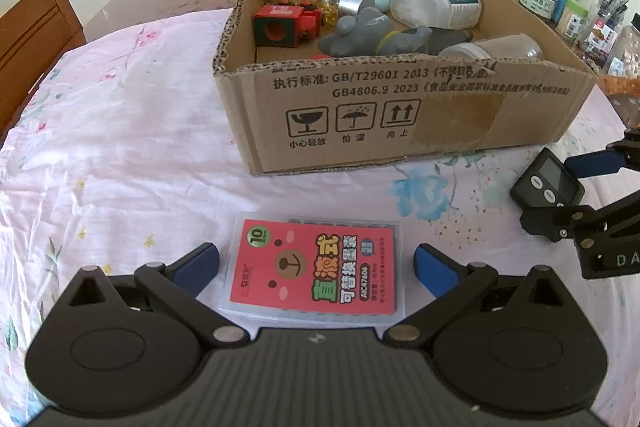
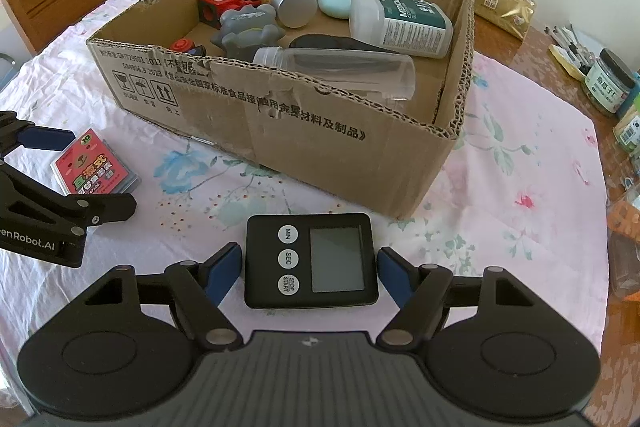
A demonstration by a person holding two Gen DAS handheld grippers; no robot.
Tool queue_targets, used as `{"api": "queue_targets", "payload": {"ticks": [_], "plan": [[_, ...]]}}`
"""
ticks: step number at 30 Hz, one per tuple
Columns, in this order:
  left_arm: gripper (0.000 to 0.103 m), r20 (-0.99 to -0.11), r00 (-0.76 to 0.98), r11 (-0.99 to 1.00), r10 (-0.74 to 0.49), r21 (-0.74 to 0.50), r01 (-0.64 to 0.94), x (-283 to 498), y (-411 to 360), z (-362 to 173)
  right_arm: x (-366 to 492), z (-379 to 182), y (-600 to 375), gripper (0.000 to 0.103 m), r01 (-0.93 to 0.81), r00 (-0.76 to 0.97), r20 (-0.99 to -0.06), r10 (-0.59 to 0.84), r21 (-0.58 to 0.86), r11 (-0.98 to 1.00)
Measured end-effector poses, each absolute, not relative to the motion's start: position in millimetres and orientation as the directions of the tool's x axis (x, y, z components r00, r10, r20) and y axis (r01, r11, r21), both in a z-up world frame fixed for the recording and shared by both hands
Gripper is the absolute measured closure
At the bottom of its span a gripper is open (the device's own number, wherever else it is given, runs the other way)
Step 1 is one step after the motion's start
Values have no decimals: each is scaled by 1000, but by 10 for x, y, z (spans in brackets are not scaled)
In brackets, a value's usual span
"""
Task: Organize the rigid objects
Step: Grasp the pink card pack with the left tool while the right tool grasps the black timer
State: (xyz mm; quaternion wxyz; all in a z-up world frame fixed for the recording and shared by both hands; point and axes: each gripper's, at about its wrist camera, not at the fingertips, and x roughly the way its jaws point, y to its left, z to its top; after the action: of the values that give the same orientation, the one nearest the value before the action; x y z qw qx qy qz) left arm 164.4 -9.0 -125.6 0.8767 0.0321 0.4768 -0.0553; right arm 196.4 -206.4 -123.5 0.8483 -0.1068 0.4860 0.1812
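The timer (image 2: 311, 261) is framed low centre in the right wrist view, between the right gripper (image 2: 310, 277) pads, which look barely clear of its sides, so no firm clamp is claimed. The refill pack (image 1: 316, 267) is straddled by the wide-open left gripper (image 1: 316, 269), long axis pointing up-frame toward the cardboard box (image 1: 400, 115).

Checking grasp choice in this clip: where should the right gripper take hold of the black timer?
Grip the black timer across its two short side edges, coming down from above. It lies flat, face up, squarely between the right gripper fingers; those plain edges keep pads off buttons and screen.
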Motion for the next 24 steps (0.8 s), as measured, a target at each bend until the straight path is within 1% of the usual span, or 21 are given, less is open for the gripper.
{"api": "queue_targets", "payload": {"ticks": [3,7,9,17,19,24], "plan": [[0,-844,533,994,-52,9,111,1652,-110,-1248,1962,-1237,-2065,24,-414,464,-862,206,-6,910],[9,-839,543,992,-47,25,125,1651,-143,-1221,1958,-1236,-2076,24,-416,464,-861,207,-6,909],[10,-839,541,990,-53,25,136,1660,-130,-1213,1954,-1237,-2078,24,-421,465,-860,208,-8,907],[10,-847,529,990,-61,17,142,1664,-107,-1214,1998,-1243,-2083,24,-441,461,-860,220,-7,897],[11,-847,528,990,-62,16,142,1667,-109,-1214,1995,-1233,-2067,28,-447,457,-862,221,-8,894],[11,-849,524,988,-65,17,151,1678,-115,-1212,2004,-1224,-2051,29,-438,450,-868,211,-8,899]]}}
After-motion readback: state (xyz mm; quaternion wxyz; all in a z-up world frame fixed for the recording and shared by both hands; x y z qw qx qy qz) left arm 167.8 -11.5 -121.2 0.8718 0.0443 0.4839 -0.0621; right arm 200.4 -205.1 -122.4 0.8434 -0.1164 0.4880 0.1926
